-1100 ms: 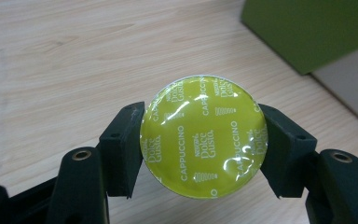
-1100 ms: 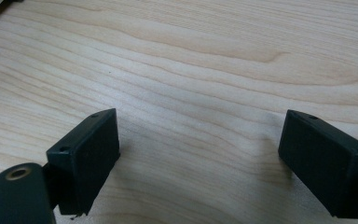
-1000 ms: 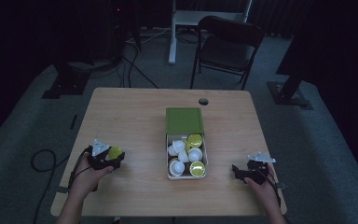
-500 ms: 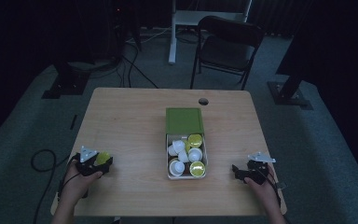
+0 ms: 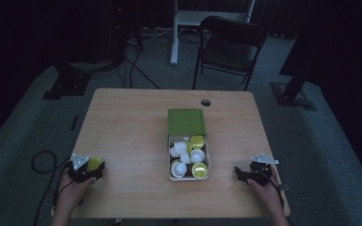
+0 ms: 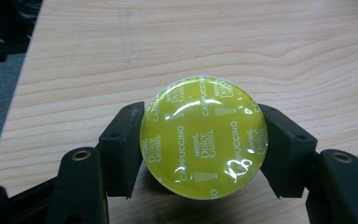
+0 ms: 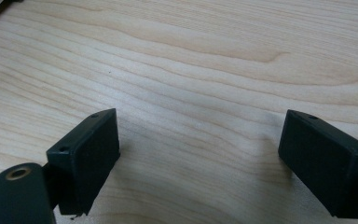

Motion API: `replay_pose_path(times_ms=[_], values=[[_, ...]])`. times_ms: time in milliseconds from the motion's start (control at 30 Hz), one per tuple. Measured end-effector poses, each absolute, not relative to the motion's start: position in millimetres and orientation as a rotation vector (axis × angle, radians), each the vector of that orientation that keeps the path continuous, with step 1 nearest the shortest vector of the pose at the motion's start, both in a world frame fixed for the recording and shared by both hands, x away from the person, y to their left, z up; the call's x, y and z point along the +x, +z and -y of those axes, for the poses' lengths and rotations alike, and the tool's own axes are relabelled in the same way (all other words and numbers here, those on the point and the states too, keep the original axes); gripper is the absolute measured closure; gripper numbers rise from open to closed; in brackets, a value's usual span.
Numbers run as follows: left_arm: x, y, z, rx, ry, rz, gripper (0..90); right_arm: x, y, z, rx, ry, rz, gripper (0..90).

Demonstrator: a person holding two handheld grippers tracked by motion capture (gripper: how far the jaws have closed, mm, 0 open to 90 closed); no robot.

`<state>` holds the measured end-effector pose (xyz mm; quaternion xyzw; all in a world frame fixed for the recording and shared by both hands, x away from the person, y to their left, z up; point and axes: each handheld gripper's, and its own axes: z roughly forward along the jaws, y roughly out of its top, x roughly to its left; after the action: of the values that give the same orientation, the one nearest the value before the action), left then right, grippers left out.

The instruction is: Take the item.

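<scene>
Table [image 5: 132, 122]: pale wood, round hole near the far edge.
Box [image 5: 187, 123]: green lid slid back, white tray near the middle of the table, holding white and yellow-green capsules [image 5: 191, 157].
Left gripper [image 5: 88, 168]: near the table's front left corner, jaws clenched on a yellow-green coffee capsule [image 6: 203, 137], foil lid facing the camera, just above the wood.
Right gripper [image 5: 250, 173]: near the front right edge, jaws spread wide apart, nothing between them, well apart from the box.
</scene>
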<state>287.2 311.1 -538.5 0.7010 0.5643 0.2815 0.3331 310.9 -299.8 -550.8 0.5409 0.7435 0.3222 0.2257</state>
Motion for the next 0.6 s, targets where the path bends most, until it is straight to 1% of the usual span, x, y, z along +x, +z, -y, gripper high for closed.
replay_pose_path(times_ms=[167,400,600], values=[[286.4,-540.9,-312.7,1.837,0.758,-1.459,38.4,310.9,-550.8,299.8,1.492,0.889,-2.05,11.7],[286.2,-540.7,-312.8,1.846,0.746,-1.458,37.0,310.9,-550.8,299.8,1.491,0.888,-2.05,11.8],[286.0,-535.8,-312.3,1.866,0.763,-1.436,29.9,310.9,-550.8,299.8,1.491,0.888,-2.05,11.8]])
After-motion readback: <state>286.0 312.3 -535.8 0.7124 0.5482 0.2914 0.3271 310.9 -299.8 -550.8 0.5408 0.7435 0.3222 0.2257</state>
